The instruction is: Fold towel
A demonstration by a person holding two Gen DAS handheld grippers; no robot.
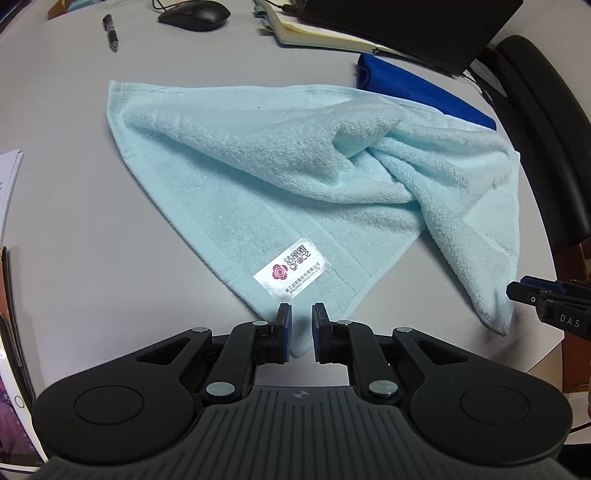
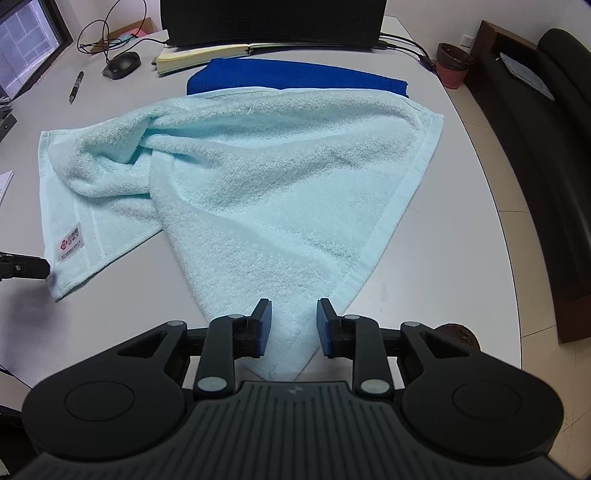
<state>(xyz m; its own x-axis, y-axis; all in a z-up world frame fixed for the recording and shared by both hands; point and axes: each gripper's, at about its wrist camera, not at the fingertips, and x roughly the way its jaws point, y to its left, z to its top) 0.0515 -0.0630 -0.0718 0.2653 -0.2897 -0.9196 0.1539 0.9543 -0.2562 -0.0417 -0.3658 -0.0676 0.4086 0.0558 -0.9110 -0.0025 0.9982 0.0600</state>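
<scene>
A light blue towel (image 1: pixel 258 166) lies rumpled on the grey table (image 1: pixel 74 184), bunched in a twist near its middle, with a white brand label (image 1: pixel 291 271) at its near left corner. My left gripper (image 1: pixel 301 314) stands over that labelled corner; its blue pads have a narrow gap and the corner tip lies loose between them. In the right wrist view, the towel (image 2: pixel 277 177) tapers to its other near corner, which lies between the pads of my right gripper (image 2: pixel 294 310). Those pads stand well apart and do not press the cloth.
A dark blue cloth (image 2: pixel 295 75) lies behind the towel, partly under it. Further back are an open notebook (image 2: pixel 203 55), a black monitor base (image 2: pixel 273 22), a mouse (image 1: pixel 194 16) and a pen (image 1: pixel 110 31). The table's curved edge (image 2: pixel 491 221) runs along the right, with a black chair (image 1: pixel 535 110) beyond.
</scene>
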